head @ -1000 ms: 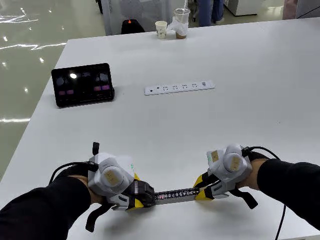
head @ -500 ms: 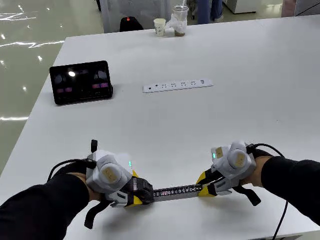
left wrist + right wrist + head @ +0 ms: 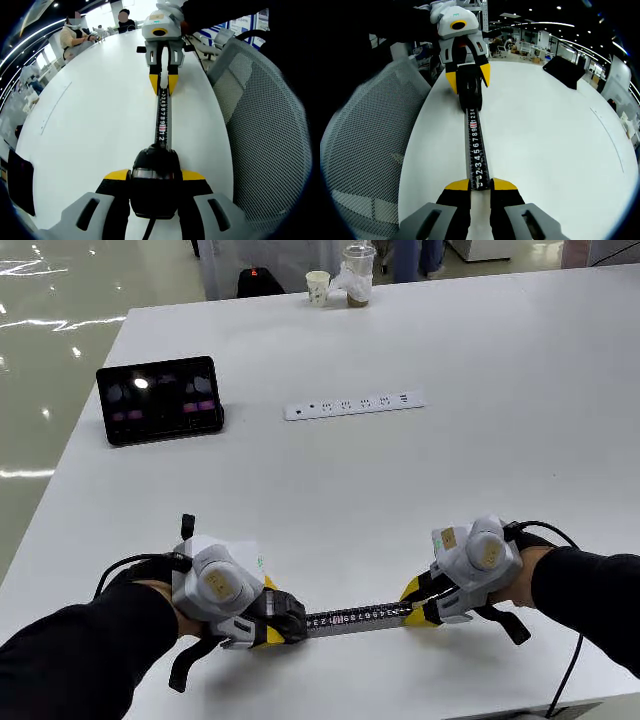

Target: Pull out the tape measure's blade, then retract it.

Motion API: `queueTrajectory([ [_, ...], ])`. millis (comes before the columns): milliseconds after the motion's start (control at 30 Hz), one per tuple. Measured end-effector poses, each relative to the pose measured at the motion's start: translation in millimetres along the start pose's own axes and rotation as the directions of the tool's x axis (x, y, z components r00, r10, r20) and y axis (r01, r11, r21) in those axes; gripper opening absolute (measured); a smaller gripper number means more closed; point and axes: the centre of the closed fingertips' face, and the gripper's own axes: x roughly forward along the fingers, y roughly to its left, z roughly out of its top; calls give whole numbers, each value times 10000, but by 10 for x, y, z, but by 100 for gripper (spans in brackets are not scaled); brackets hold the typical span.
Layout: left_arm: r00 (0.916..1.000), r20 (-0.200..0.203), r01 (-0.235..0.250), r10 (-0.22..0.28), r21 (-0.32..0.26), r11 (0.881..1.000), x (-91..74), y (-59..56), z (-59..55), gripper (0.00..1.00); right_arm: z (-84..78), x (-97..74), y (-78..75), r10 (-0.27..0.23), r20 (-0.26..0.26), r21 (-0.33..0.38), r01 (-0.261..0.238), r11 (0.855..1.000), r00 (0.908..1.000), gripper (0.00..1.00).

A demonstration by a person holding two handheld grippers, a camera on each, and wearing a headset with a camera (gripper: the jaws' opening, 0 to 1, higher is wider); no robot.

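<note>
**Blade pulled out along the near edge**

Low and left of centre in the head view, the left gripper is clamped around the black tape measure case. At the lower right, the right gripper has its jaws nearly closed, pinching the blade's tip. The numbered blade runs straight between them over the white table.

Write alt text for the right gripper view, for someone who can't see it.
The right gripper pinches the tip of a tape measure's blade, which stretches across a white table to the black case clamped by the left gripper opposite. A mesh chair back sits beyond the table's edge at the view's left.
</note>
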Motion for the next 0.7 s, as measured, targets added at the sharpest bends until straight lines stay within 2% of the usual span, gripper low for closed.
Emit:
queueTrajectory([
  [700,10000,39,-60,60,-17,10000,-14,-7,5,30,-131,-100,-4,-121,-133,-41,120,9999,9998,11],
])
